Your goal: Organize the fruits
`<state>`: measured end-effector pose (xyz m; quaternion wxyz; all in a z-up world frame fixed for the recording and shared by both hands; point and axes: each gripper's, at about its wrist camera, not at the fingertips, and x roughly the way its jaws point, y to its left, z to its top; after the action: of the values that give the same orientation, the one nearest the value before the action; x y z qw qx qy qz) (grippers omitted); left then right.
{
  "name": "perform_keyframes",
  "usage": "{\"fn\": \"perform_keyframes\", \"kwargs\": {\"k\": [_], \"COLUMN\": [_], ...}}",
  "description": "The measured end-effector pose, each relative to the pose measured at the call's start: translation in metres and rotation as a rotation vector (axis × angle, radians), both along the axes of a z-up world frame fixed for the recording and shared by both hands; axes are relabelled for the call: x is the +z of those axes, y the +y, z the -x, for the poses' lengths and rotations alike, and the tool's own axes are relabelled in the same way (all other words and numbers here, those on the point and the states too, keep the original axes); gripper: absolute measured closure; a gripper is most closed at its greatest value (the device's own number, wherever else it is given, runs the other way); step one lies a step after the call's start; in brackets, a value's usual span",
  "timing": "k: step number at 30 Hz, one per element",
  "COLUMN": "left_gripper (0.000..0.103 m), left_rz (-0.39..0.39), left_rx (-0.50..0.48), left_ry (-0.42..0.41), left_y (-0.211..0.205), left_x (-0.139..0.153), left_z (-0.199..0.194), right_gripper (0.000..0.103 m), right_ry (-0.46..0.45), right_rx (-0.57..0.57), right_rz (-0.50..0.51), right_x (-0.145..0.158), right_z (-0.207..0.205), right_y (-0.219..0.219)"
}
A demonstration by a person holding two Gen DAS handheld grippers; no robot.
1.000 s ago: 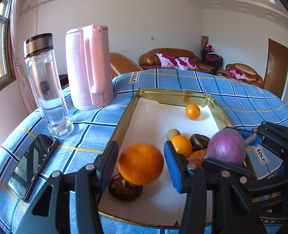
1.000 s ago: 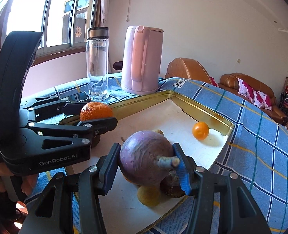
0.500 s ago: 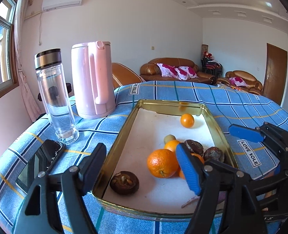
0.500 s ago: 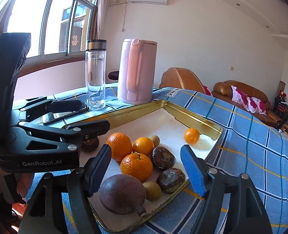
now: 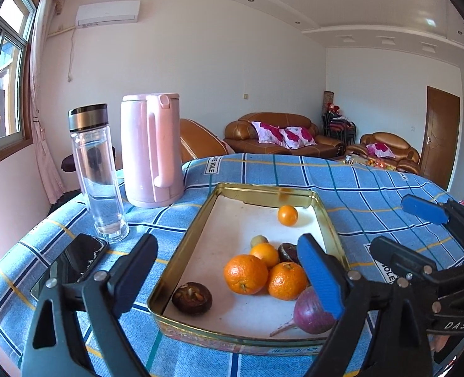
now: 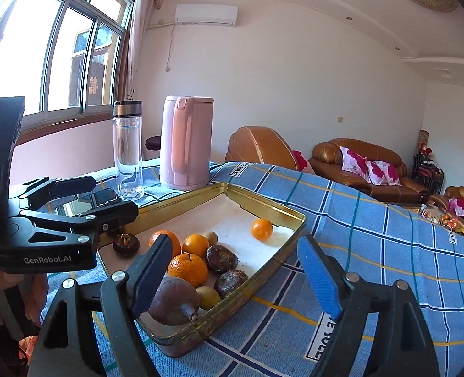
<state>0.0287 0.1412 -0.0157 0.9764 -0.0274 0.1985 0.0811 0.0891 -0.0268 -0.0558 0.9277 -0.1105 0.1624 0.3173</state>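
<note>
A gold metal tray (image 5: 181, 260) (image 6: 273, 267) on the blue checked tablecloth holds several oranges (image 5: 246, 274) (image 6: 188, 268), a purple turnip-like bulb (image 5: 310, 314) (image 6: 174, 304), dark brown fruits (image 5: 191, 298) (image 6: 221, 258), small green-brown fruits (image 6: 208, 297) and a lone small orange (image 5: 287, 215) (image 6: 262, 229) at the far end. My left gripper (image 5: 229, 278) is open and empty, raised at the tray's near edge. My right gripper (image 6: 235, 271) is open and empty, raised over the tray's near right corner.
A pink kettle (image 5: 151, 149) (image 6: 186, 143) and a clear water bottle (image 5: 98, 172) (image 6: 128, 154) stand left of the tray. A phone (image 5: 71, 265) lies at the near left. The table drops off on the left toward a window wall; sofas sit behind.
Both grippers opened and let go: the orange and the purple bulb now lie in the tray. Both grippers have drawn back and up from the tray.
</note>
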Motion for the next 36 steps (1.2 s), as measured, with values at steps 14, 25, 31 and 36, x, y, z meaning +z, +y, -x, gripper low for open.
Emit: {"fn": "perform_keyframes", "kwargs": {"k": [14, 25, 31, 36], "left_gripper": [0.003, 0.001, 0.000, 0.000], "left_rz": [-0.049, -0.061, -0.069, -0.068], "left_rx": [-0.009, -0.011, -0.021, -0.021], "left_ry": [-0.039, -0.050, -0.053, -0.053], "left_y": [-0.019, -0.025, -0.029, -0.030], "left_x": [0.012, 0.015, 0.018, 0.017], "left_z": [0.011, 0.015, 0.015, 0.016], "right_gripper": [0.015, 0.014, 0.014, 0.014], "right_ry": [-0.061, -0.066, -0.069, -0.071], "right_rx": [-0.054, -0.076, -0.083, -0.082], "right_rz": [-0.019, -0.043, -0.050, -0.051], "right_x": [0.015, 0.016, 0.016, 0.016], "right_z": [0.023, 0.024, 0.025, 0.026], "right_y": [-0.025, -0.038, -0.042, -0.041]}}
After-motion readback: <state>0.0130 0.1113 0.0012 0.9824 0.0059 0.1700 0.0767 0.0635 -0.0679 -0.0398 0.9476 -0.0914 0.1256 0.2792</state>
